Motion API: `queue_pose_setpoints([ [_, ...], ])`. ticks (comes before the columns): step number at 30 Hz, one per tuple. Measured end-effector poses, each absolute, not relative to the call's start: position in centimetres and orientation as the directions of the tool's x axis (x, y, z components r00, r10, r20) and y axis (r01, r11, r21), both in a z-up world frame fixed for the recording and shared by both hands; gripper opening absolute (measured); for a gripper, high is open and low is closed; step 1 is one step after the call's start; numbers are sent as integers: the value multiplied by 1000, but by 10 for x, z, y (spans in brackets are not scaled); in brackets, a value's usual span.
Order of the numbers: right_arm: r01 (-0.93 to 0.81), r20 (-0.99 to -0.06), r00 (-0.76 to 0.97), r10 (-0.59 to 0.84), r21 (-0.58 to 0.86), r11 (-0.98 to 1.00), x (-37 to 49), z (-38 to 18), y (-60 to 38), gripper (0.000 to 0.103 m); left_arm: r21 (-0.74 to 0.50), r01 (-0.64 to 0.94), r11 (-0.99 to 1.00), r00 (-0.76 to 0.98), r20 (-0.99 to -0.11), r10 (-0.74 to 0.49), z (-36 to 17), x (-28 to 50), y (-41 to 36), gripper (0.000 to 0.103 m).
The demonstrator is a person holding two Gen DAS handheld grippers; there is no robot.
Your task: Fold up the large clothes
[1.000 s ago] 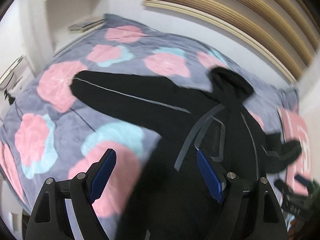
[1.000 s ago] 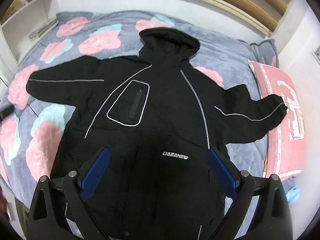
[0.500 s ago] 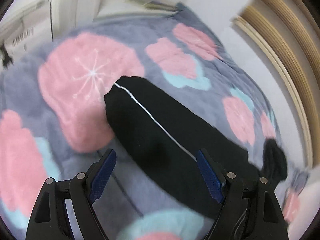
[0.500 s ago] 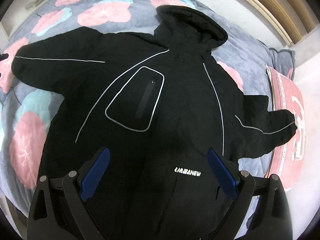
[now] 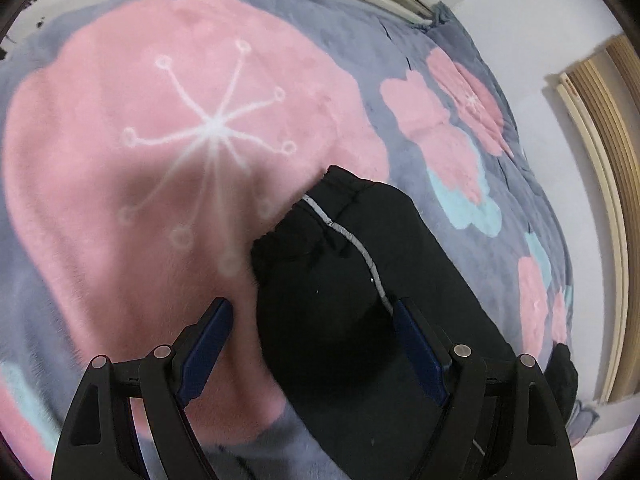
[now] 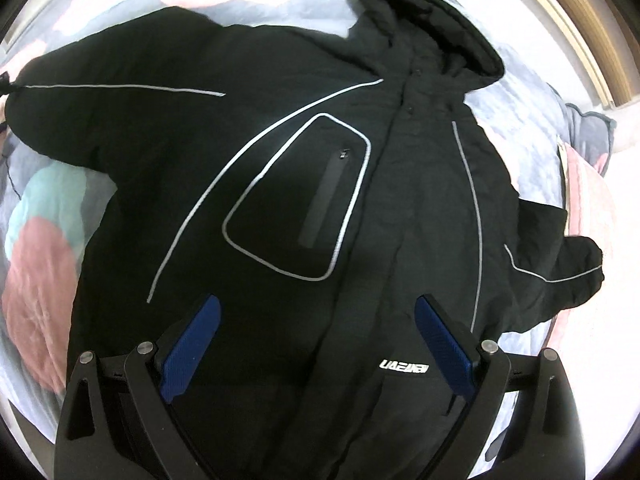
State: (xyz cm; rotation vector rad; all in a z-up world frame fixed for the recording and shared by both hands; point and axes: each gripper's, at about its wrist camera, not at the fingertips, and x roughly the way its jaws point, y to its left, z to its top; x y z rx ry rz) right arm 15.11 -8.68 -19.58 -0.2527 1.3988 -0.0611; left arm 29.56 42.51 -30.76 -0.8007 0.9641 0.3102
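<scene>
One black jacket spread on flowered blanket, slatted headboard behind, both grippers' fingers apart.

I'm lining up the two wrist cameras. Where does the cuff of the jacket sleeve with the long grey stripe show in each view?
Left wrist: the sleeve cuff sits centre frame, just ahead of the open left claw.
Right wrist: the same cuff lies at the far left edge, partly cut off.
Shared landmark: the grey stripe running along that sleeve, over the floral blanket.
</scene>
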Motion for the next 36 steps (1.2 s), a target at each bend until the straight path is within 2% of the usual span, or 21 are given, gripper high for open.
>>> queue_pose_setpoints([
  [2, -113, -965, 179, -192, -214, 970, 152, -196, -83, 99, -479, -540, 692, 573, -812, -115, -307, 296, 425, 53],
  [3, -115, -964, 184, -191, -214, 970, 152, -195, -82, 99, -464, -532, 708, 576, -811, -98, -303, 295, 423, 46],
  [4, -115, -963, 189, -191, -215, 970, 151, -194, -82, 99, -459, -516, 723, 585, -805, -93, -298, 293, 421, 28],
  [5, -114, -962, 194, -190, -215, 970, 151, -193, -82, 99, -462, -497, 734, 596, -797, -98, -292, 290, 418, 24],
  [10, -93, -964, 200, -175, -196, 976, 145, -188, -88, 99, -411, -410, 814, 650, -758, -55, -238, 270, 393, 21],
  [11, -89, -964, 204, -170, -192, 977, 143, -186, -90, 99, -404, -384, 830, 661, -748, -58, -227, 266, 385, 15],
  [14, -77, -961, 223, -160, -182, 980, 136, -178, -97, 99, -390, -288, 875, 698, -710, -87, -190, 253, 351, 15],
  [21, -5, -954, 265, -143, -150, 989, 118, -162, -129, 99, -353, 30, 935, 715, -646, -267, -132, 238, 209, 15],
  [26, 77, -950, 266, -162, -147, 986, 106, -162, -169, 99, -365, 280, 888, 615, -642, -458, -135, 239, 67, 15],
  [30, 154, -950, 253, -186, -150, 977, 99, -167, -205, 99, -392, 424, 816, 483, -665, -570, -158, 237, -33, 15],
  [33, 205, -952, 227, -205, -159, 966, 98, -177, -233, 99, -418, 481, 771, 380, -693, -613, -187, 238, -86, 15],
  [36, 239, -953, 204, -225, -174, 955, 99, -188, -255, 99, -428, 501, 752, 258, -755, -602, -235, 242, -136, 15],
])
